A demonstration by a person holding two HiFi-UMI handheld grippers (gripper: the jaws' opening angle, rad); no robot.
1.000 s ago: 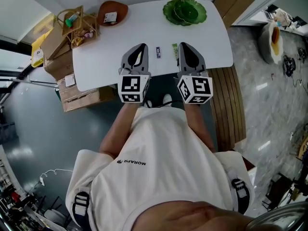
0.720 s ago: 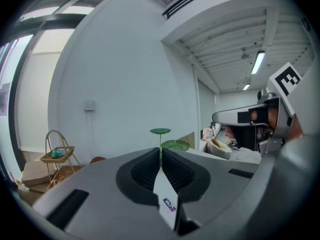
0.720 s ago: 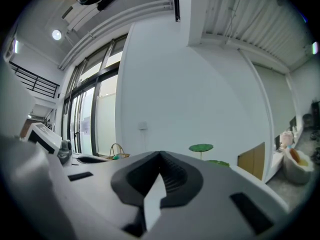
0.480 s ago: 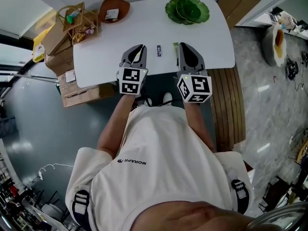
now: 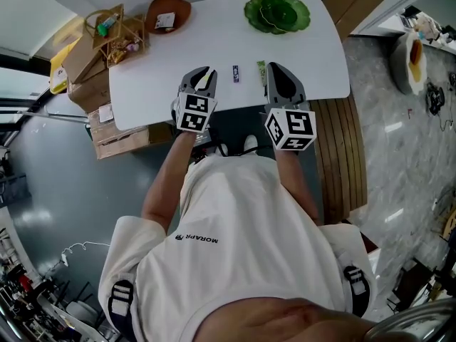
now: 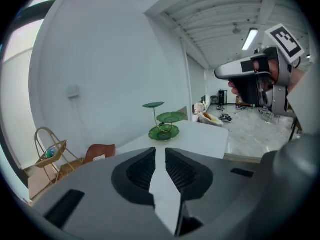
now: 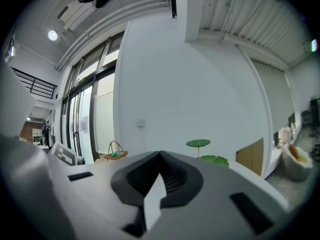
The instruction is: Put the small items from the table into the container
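Note:
Two small items lie on the white table (image 5: pixel 313 55) near its front edge: a dark blue packet (image 5: pixel 235 74) and a green packet (image 5: pixel 261 70). They sit between my two grippers. My left gripper (image 5: pixel 203 72) hovers left of the blue packet; its jaws are opening, with a narrow gap (image 6: pixel 160 151) and nothing between them. My right gripper (image 5: pixel 275 68) is just right of the green packet, its tips meeting, empty (image 7: pixel 160 155). A brown bowl (image 5: pixel 168 14) holding a white item stands at the far left of the table.
A green tiered stand (image 5: pixel 276 11) stands at the table's far middle. A wire basket (image 5: pixel 114 33) with small things and cardboard boxes (image 5: pixel 100 95) are left of the table. A wooden bench (image 5: pixel 340 155) lies at the right.
My left gripper has sunk toward the table's front edge and tipped downward. The right gripper has stayed almost where it was.

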